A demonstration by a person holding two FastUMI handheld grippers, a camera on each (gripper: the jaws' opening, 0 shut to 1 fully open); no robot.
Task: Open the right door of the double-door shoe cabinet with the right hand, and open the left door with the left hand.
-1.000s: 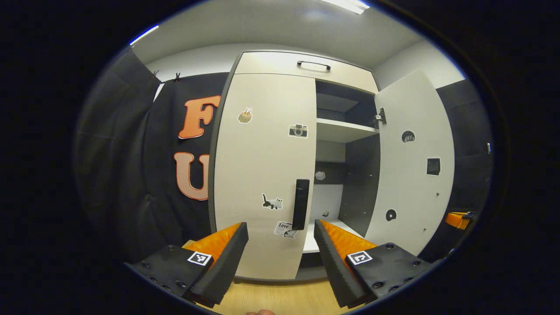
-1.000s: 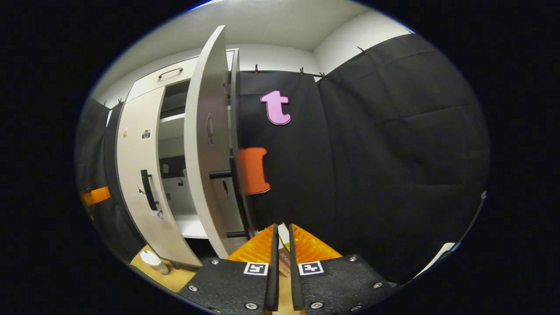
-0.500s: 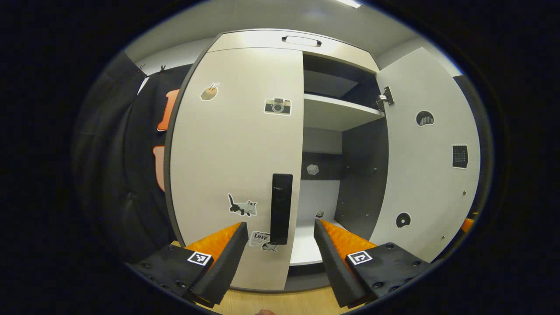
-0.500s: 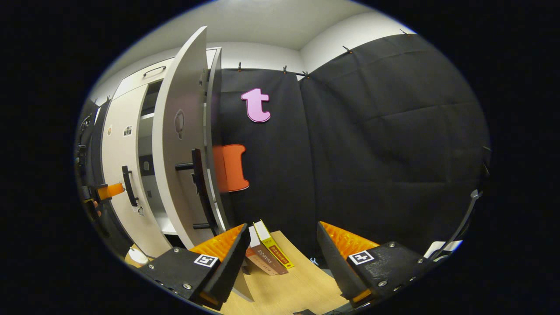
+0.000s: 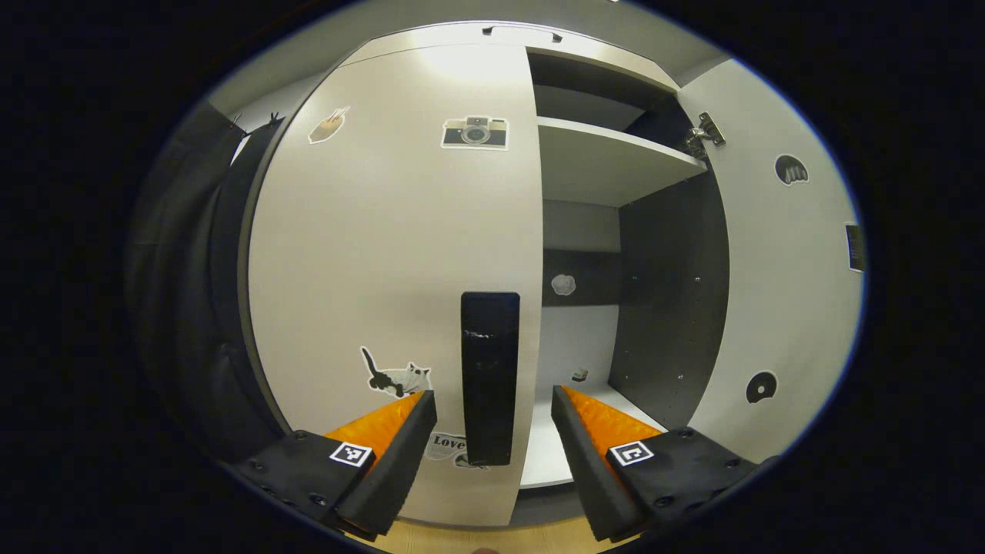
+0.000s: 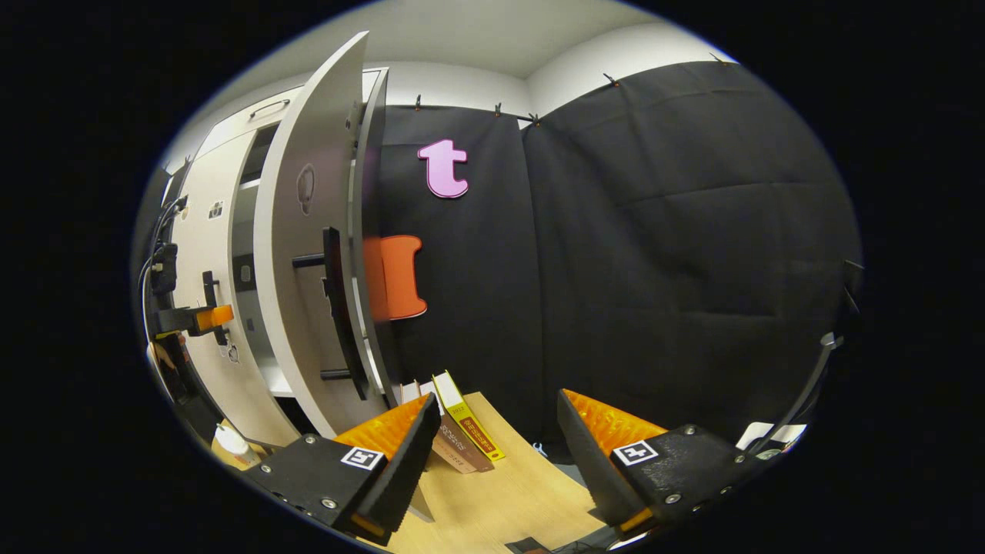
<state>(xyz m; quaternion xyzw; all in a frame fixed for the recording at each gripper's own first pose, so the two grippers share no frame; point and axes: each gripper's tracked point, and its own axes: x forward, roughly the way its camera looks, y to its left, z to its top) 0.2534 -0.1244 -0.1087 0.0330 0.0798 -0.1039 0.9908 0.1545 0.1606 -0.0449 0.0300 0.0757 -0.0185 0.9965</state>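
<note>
The cabinet's left door (image 5: 385,254) is closed and carries stickers and a black vertical handle (image 5: 490,377). My left gripper (image 5: 492,419) is open right in front of that handle, which shows in the gap between the fingers without touching either. The right door (image 5: 793,277) stands swung out, baring the shelves (image 5: 600,165). From the right gripper view that open door (image 6: 300,254) is seen nearly edge-on with its handle (image 6: 332,308). My right gripper (image 6: 492,431) is open and holds nothing, off to the right of the door. The left gripper (image 6: 202,317) shows far off at the left door.
Two books (image 6: 462,431) lean at the foot of the black cloth wall, on the wooden floor (image 6: 508,492). A small white bottle (image 6: 229,445) stands low beside the cabinet. A top drawer with a handle (image 5: 522,31) sits above the doors.
The left gripper has moved in close to the left door's handle. The right gripper went from shut to open and now points away from the open right door.
</note>
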